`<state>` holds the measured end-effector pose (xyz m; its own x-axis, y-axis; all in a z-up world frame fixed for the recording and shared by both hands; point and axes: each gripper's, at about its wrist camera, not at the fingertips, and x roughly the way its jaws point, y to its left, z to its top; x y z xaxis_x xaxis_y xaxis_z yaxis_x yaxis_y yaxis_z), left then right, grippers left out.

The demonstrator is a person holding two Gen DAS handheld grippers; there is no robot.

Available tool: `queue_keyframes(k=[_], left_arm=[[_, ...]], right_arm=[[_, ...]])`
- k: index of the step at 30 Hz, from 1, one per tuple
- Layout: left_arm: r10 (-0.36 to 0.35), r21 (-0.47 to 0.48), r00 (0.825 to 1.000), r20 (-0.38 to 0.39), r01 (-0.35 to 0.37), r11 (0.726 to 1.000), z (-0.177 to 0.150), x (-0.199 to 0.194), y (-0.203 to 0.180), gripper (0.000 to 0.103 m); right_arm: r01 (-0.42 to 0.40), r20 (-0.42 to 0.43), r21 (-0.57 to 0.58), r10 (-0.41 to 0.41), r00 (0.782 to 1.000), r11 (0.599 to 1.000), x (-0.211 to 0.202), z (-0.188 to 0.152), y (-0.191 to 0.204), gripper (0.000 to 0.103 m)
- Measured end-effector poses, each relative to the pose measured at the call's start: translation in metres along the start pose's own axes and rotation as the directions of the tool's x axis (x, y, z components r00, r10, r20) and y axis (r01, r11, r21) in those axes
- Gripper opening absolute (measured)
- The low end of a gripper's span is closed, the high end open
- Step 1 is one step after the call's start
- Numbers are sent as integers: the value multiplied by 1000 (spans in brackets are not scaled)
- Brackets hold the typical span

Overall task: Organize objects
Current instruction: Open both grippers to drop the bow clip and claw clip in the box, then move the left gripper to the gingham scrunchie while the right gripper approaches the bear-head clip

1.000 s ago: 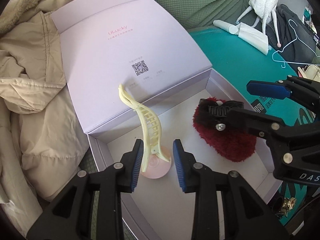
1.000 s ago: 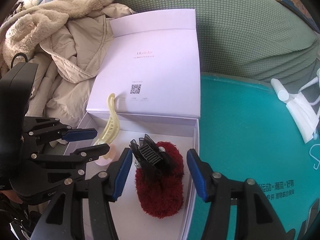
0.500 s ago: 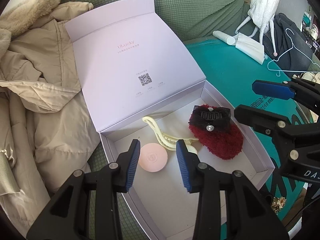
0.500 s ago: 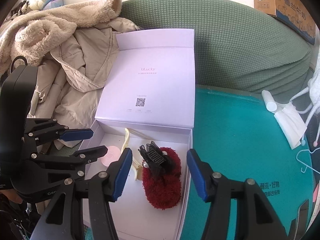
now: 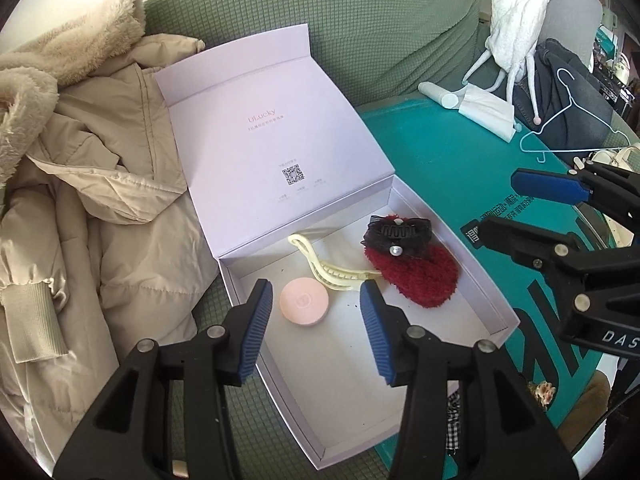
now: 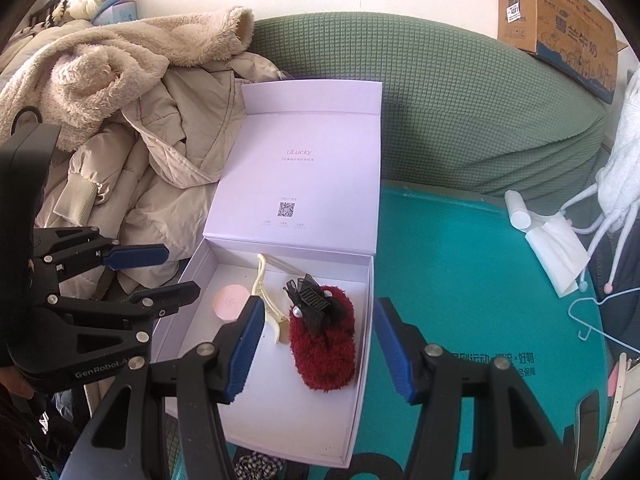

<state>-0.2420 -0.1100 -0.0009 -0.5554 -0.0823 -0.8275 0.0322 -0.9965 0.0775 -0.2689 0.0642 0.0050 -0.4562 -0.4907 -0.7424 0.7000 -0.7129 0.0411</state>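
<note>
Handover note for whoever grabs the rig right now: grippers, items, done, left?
Left gripper: open, empty; jaws have just been opening, nothing between the pads.
Right gripper: open, empty, above the box.
In the lavender box, lid folded back: cream hair claw lying flat, pink round disc beside it, red fluffy pad with the black bow clip on top.
Done: those four are boxed.
Left: probably closing the lid; no other loose items clearly seen.

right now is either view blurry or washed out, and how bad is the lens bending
Left wrist view: sharp, with strong fisheye bending and dark corners; the white cloth at top right is nearly blown out. Right wrist view: also sharp, the green sofa back bows into an arc, and the wall above it is overexposed.
</note>
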Motion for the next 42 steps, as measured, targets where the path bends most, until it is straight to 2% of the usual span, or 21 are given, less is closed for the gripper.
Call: queue_keyframes(k=[7, 10, 15, 22, 30, 42], left_arm=[[-11, 5, 1000, 18, 11, 1000, -12, -22, -6, 51], [-17, 7, 1000, 22, 17, 1000, -19, -30, -9, 53], [-29, 15, 999, 18, 28, 999, -34, -40, -13, 60], [-54, 24, 998, 21, 54, 998, -58, -60, -21, 61], [-91, 47, 996, 24, 90, 995, -81, -77, -36, 63], [-159, 79, 987, -17, 160, 984, -120, -77, -60, 63]], right_arm=[[25, -5, 10, -25, 1000, 1000, -23, -17, 1, 57], [66, -10, 29, -66, 998, 997, -31, -27, -2, 57], [63, -17, 36, -63, 998, 997, -41, -44, 0, 57], [79, -39, 22, -78, 996, 997, -53, -69, 9, 60], [61, -50, 48, -59, 997, 997, -64, -99, 14, 60], [36, -69, 95, -30, 997, 995, -76, -142, 16, 61]])
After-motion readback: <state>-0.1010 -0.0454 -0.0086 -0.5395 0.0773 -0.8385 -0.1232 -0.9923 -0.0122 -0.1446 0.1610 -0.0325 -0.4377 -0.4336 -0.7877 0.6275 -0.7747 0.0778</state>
